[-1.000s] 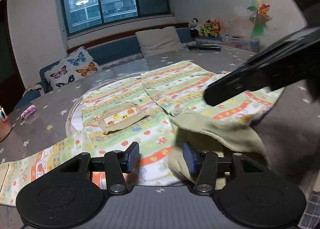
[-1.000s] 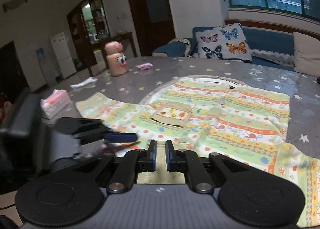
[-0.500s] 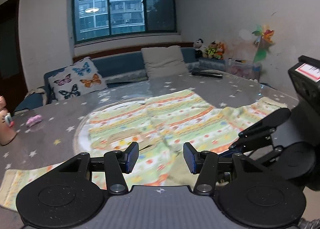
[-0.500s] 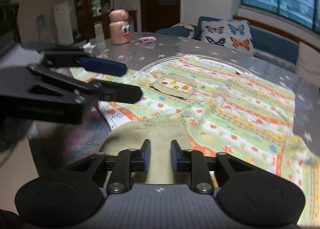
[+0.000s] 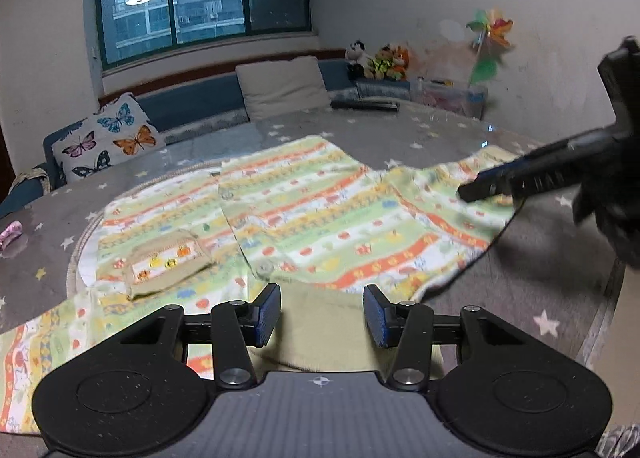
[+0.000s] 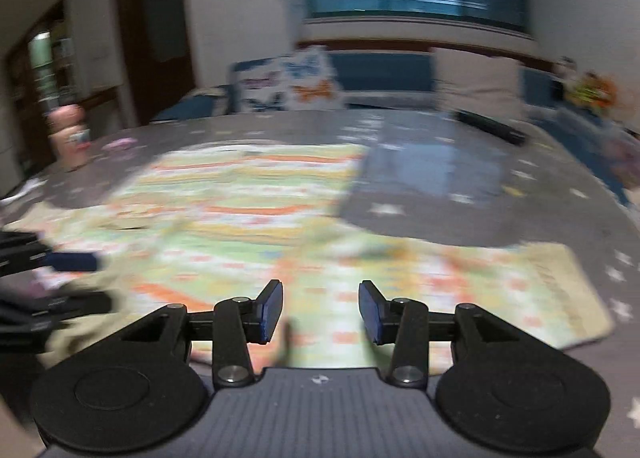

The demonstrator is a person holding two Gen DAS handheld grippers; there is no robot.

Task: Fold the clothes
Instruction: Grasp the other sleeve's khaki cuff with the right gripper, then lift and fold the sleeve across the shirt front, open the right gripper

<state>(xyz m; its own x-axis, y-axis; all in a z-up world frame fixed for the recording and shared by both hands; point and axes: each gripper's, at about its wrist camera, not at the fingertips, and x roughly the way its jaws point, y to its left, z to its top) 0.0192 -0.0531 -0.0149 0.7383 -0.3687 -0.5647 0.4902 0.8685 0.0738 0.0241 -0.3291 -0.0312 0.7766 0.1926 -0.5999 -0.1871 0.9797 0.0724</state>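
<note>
A striped, patterned child's shirt (image 5: 320, 217) lies spread flat on the grey star-print table, with a chest pocket (image 5: 164, 262) at its left and a beige collar (image 5: 324, 322) at the near edge. My left gripper (image 5: 322, 314) is open, its pads on either side of the collar without holding it. My right gripper (image 6: 320, 310) is open and empty above the shirt's right sleeve (image 6: 500, 290); this view is blurred. The right gripper also shows in the left wrist view (image 5: 520, 181), over that sleeve.
A butterfly cushion (image 5: 108, 141) and a beige pillow (image 5: 284, 85) lie on the bench behind the table. A black remote (image 5: 364, 105), a clear box (image 5: 452, 95) and plush toys (image 5: 380, 59) stand at the far right. A pink figure (image 6: 70, 137) stands at the far left.
My right gripper let go of the collar, opened, and swung right over the sleeve. The collar now lies flat. My left gripper stayed open near the collar.
</note>
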